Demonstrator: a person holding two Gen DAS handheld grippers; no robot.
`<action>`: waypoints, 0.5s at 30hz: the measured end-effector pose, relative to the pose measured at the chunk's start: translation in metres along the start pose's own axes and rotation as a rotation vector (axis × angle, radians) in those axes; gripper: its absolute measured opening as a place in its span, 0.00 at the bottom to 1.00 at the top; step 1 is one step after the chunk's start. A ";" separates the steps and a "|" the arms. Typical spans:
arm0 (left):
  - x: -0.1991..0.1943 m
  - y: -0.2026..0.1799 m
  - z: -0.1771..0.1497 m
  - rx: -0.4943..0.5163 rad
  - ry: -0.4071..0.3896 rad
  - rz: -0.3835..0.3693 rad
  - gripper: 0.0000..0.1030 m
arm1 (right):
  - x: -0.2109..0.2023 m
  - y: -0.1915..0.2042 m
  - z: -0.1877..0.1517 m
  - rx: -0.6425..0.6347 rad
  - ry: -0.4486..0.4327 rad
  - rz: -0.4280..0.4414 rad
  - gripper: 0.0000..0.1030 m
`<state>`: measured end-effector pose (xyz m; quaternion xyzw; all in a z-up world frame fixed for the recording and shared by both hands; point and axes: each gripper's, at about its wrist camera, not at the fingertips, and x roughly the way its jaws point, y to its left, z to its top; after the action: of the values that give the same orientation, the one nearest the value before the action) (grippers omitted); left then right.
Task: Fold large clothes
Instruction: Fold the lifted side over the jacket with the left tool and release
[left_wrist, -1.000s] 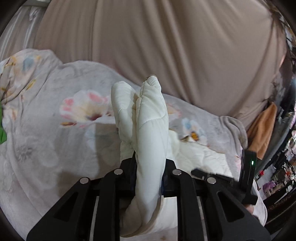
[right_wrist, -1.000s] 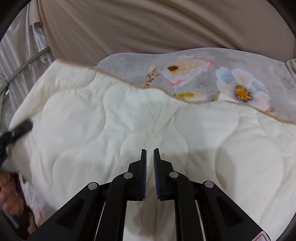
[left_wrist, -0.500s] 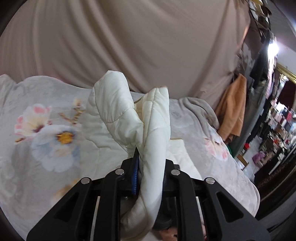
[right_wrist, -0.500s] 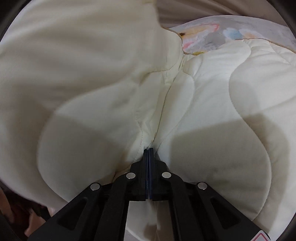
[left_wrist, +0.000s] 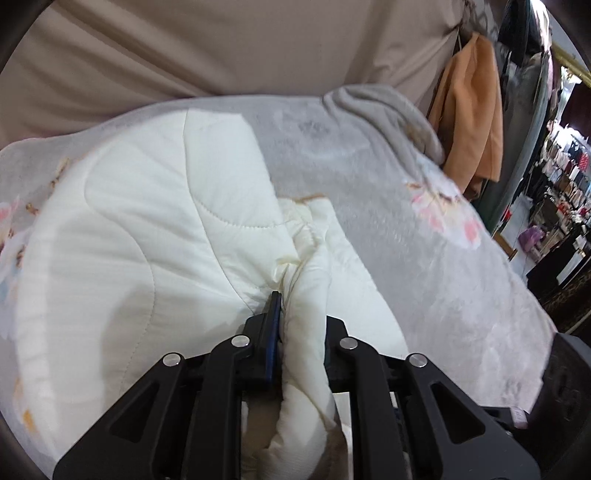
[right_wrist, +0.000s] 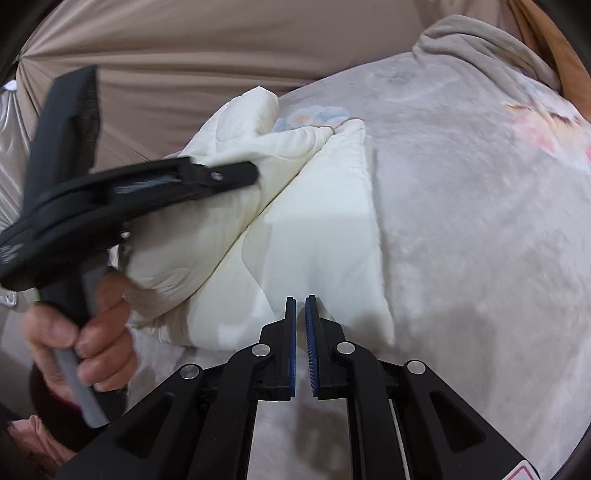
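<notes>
We see the left gripper (left_wrist: 295, 314) clamped on a bunched fold of the cream quilted comforter (left_wrist: 147, 221), which lies folded on the grey floral blanket (left_wrist: 424, 258); the right gripper (right_wrist: 301, 325), jaws just reopened to a narrow gap, holds nothing beside its edge

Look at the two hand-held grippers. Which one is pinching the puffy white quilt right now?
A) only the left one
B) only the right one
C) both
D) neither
A: the left hand-held gripper has a bunched fold of the white quilt squeezed between its fingers, while the right hand-held gripper has a thin bare gap between its blue pads, with its tips just at the quilt's edge on the flowered blanket.
</notes>
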<state>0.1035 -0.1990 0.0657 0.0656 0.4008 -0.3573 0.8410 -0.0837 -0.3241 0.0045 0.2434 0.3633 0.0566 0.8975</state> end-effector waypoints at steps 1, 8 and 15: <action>0.007 -0.001 -0.003 -0.005 0.013 0.001 0.13 | 0.001 -0.001 -0.002 0.007 -0.001 0.009 0.09; 0.019 0.005 -0.010 -0.049 0.042 -0.028 0.15 | -0.008 0.001 -0.013 0.039 -0.027 0.065 0.09; -0.080 0.020 -0.006 -0.161 -0.118 -0.262 0.68 | -0.051 0.009 -0.001 0.030 -0.144 0.047 0.31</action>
<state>0.0788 -0.1377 0.1156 -0.0758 0.3833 -0.4338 0.8119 -0.1205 -0.3303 0.0398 0.2688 0.2929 0.0548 0.9160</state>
